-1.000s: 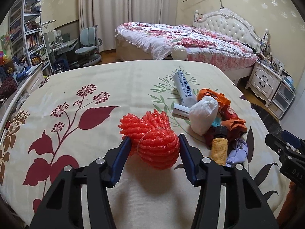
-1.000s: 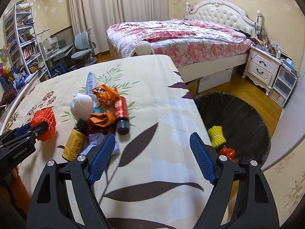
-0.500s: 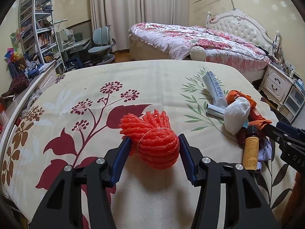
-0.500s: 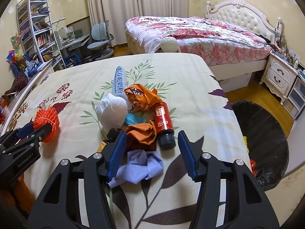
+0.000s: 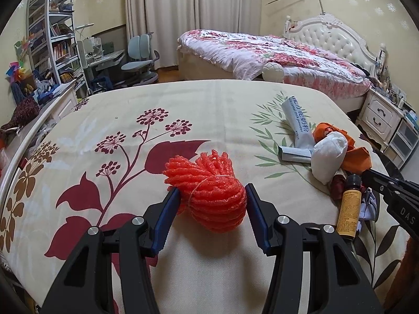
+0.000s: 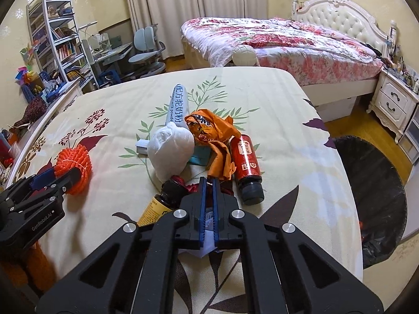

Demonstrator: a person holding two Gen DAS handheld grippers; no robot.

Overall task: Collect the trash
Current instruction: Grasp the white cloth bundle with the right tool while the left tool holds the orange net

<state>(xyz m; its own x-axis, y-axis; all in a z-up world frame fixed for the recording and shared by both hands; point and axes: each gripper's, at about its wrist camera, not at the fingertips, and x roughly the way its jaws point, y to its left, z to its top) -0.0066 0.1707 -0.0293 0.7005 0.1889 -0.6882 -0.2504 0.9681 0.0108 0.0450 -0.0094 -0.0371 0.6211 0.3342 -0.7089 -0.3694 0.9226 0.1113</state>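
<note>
Right gripper (image 6: 208, 183) jaws have just been closing, now pinching the pale crumpled paper (image 6: 207, 248) between them; trash bin (image 6: 371, 183) lying off to their right. Left gripper (image 5: 212, 196) jaws clasping the red foam net (image 5: 209, 196), bin farther off.

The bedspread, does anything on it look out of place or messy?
Yes. A jumble of trash sits on the bedspread: a red bottle and a yellow bottle on their sides, an orange wrapper and a white bundle. A red foam net lies apart.
</note>
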